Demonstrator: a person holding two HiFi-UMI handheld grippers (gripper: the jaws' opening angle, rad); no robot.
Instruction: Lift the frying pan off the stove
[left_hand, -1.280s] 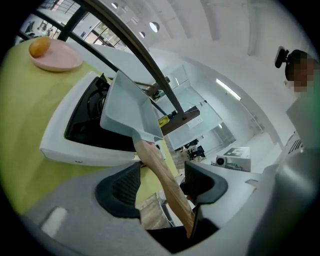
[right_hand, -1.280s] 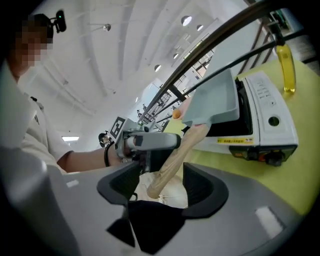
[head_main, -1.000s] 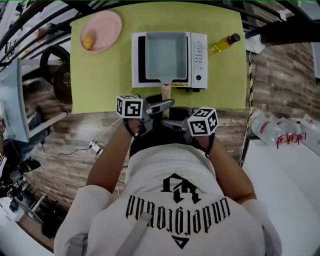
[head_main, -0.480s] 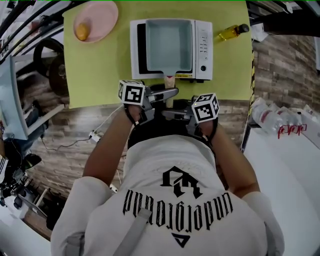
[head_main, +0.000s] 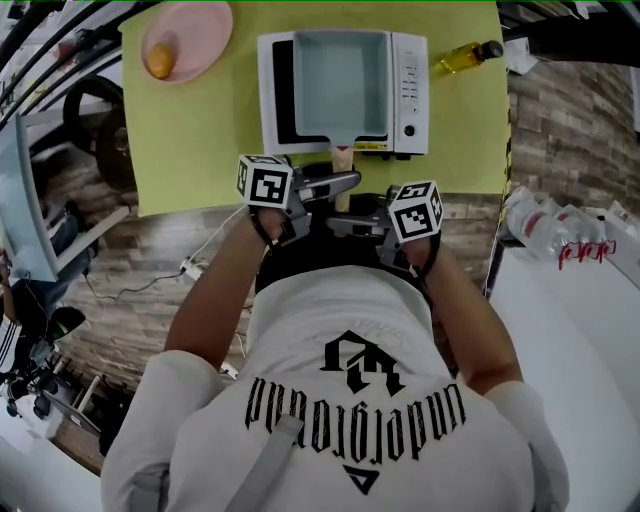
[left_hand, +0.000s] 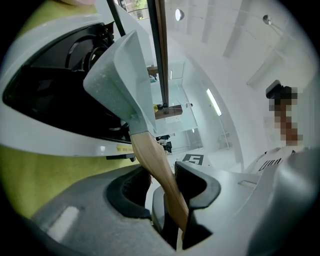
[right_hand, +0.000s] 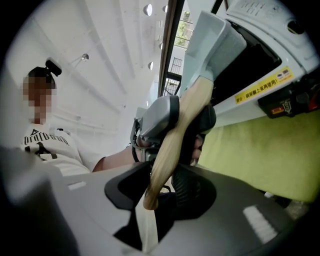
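One yellow-green surface (head_main: 200, 120) carries everything here. On it stands a white tabletop stove (head_main: 410, 80) with a black top. On the stove sits the square, pale grey-blue frying pan (head_main: 340, 85), straight-walled. Its tapered light wooden handle (head_main: 342, 158) points toward the person, past the stove's front edge.

A round pink plate (head_main: 205, 25) lies at the surface's far left corner.

Both grippers meet at the handle, the left gripper (left_hand: 162, 175) nearer the pan and the right gripper (right_hand: 162, 175) nearer the handle's end. Their jaws have just been closing with the handle between them. The right gripper is clenched on the wood. The left gripper seems clenched on it too, though one pad's contact is hard to judge.

A small bottle of yellow liquid (head_main: 465, 57) lies right of the stove, and a small orange-yellow fruit (head_main: 160, 62) rests on the plate.
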